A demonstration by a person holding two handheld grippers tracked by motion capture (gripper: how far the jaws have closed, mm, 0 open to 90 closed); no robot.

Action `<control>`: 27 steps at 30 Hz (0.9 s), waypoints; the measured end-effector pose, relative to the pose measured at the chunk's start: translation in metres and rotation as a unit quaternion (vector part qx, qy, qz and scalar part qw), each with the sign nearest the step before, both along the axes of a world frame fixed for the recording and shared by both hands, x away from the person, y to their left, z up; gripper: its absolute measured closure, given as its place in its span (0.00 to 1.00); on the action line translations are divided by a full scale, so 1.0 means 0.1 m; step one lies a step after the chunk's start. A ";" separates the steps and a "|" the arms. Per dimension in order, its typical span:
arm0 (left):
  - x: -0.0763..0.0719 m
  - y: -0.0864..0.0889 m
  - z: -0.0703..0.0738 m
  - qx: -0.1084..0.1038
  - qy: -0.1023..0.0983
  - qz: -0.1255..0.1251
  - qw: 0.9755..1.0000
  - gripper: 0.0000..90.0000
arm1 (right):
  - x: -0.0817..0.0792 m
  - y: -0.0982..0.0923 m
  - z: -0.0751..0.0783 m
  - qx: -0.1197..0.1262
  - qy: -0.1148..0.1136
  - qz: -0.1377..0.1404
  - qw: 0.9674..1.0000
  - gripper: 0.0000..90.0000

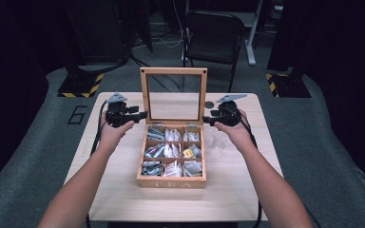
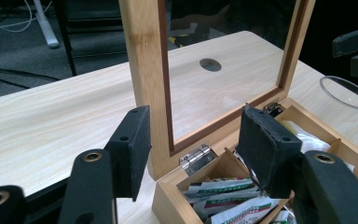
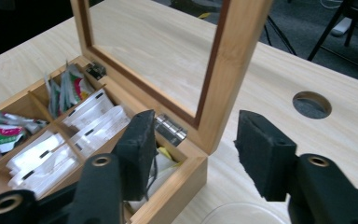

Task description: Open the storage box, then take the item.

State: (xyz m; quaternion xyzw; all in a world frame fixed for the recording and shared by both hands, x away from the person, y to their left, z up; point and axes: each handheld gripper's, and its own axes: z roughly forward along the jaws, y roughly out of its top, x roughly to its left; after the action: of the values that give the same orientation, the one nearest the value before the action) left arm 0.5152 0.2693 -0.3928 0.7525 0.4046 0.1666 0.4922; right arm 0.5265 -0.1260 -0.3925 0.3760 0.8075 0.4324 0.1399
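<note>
A bamboo tea box [image 1: 171,183] stands mid-table, its glass-paned lid [image 1: 173,71] raised upright. Sachets [image 1: 172,152] fill its compartments. My left gripper [image 1: 145,114] is at the lid's left edge. In the left gripper view its jaws [image 2: 193,135] stand open astride the lid's frame post [image 2: 144,70], with the pads [image 2: 130,144] off the wood. My right gripper [image 1: 204,119] is at the lid's right edge. Its jaws [image 3: 193,140] are open too, with the lid's lower corner [image 3: 214,126] between them, untouched.
A clear glass [image 1: 220,138] stands on the table just right of the box, under my right hand. A round cable hole [image 1: 209,104] sits behind the lid. A dark chair [image 1: 214,33] stands beyond the table's far edge.
</note>
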 end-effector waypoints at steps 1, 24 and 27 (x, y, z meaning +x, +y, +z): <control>-0.01 0.00 0.00 0.003 0.002 -0.002 1.000 0.47 | -0.01 0.00 0.00 0.000 0.003 0.001 1.000 0.47; -0.16 0.05 0.04 0.003 0.000 -0.015 1.000 0.46 | -0.35 0.13 0.09 -0.005 -0.021 0.047 0.999 0.46; -0.17 0.07 0.04 0.003 -0.001 -0.016 1.000 0.46 | -0.38 0.12 0.08 -0.001 -0.020 0.047 0.999 0.46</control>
State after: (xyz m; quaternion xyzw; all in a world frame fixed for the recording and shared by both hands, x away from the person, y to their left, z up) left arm 0.4983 0.2759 -0.3888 0.7603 0.3912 0.1605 0.4931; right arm 0.4887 -0.1140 -0.3849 0.3290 0.8218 0.4448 0.1361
